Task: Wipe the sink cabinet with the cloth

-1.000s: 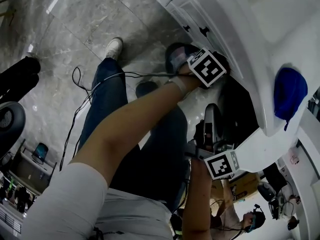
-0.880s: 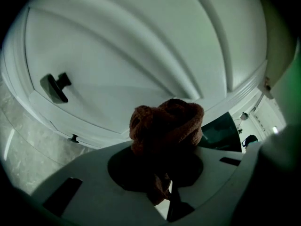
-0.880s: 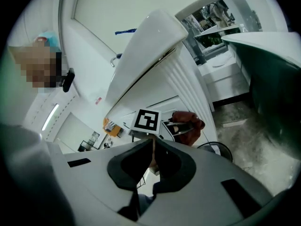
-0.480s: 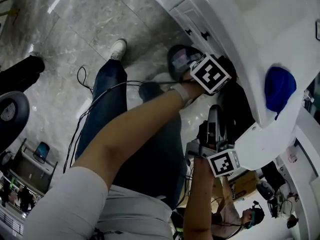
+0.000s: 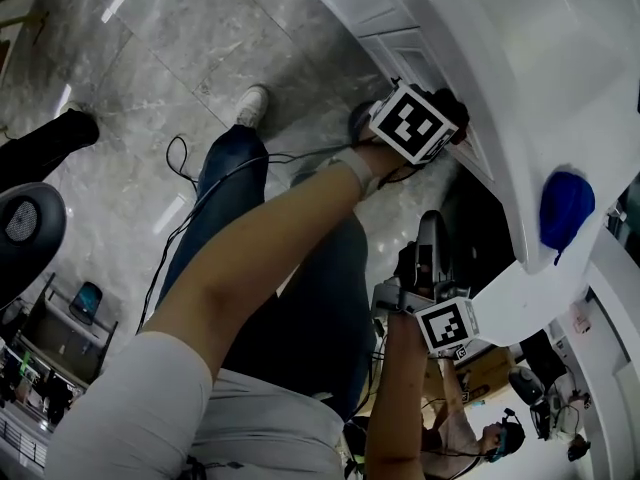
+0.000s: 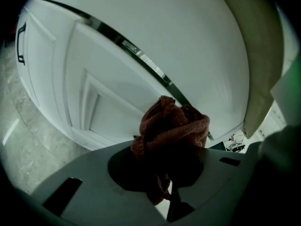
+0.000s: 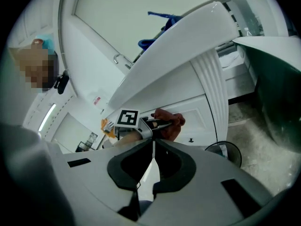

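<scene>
From the head view, your left gripper (image 5: 440, 128) is up at the white cabinet (image 5: 420, 63), with your arm stretched across your legs. The marker cube hides what it holds. Your right gripper (image 5: 425, 258) hangs low under the counter edge, apart from the door. A cable (image 5: 195, 163) loops over your thigh, and a long sweep could snag it and jerk your hand.

In the left gripper view, the jaws are clamped on the bunched reddish-brown cloth (image 6: 171, 126), which pokes forward at the panelled door (image 6: 94, 102). You cannot tell here whether it touches. It is a tight wad, so only a small face would meet the paint. Tilt too far and the bare jaw tips may scrape instead. The dark gap (image 6: 141, 60) beside the door could catch a fold and pull the cloth loose.

In the right gripper view, the jaws are together with nothing between them, looking toward the cloth at the door. This gripper sits under the overhang, so lifting it carelessly could knock the counter.
</scene>
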Action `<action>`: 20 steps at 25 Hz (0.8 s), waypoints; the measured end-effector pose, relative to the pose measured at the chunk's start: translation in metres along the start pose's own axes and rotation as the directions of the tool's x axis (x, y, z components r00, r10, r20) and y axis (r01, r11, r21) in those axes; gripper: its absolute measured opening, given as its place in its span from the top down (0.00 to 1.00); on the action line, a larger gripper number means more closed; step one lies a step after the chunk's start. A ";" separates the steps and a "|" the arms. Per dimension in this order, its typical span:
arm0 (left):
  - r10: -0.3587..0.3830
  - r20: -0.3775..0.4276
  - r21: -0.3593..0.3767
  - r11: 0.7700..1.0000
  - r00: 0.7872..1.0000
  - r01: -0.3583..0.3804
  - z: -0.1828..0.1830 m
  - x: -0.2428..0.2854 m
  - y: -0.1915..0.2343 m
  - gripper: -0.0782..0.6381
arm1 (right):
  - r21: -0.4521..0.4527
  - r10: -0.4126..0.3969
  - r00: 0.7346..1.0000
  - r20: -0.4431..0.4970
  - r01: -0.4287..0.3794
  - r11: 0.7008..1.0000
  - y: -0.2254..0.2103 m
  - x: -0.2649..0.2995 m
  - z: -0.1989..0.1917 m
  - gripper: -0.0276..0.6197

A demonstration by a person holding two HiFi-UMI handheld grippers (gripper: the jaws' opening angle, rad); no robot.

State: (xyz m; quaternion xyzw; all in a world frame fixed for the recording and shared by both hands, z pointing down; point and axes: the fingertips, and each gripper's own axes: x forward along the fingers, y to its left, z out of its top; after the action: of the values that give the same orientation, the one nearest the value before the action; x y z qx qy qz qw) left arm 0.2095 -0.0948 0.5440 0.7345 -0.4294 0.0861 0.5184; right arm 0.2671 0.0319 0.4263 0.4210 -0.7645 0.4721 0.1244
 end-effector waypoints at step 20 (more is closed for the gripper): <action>0.019 -0.055 -0.022 1.000 0.998 -0.020 0.018 -0.016 0.096 0.79 | 0.035 0.019 0.999 0.044 -0.021 0.999 0.063 0.074 -0.016 0.91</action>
State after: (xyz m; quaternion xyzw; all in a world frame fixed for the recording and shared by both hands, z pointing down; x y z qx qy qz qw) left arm 0.1244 -0.1106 0.5929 0.7217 -0.4230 0.1066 0.5375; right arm 0.1705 0.0186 0.4393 0.4255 -0.7628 0.4775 0.0957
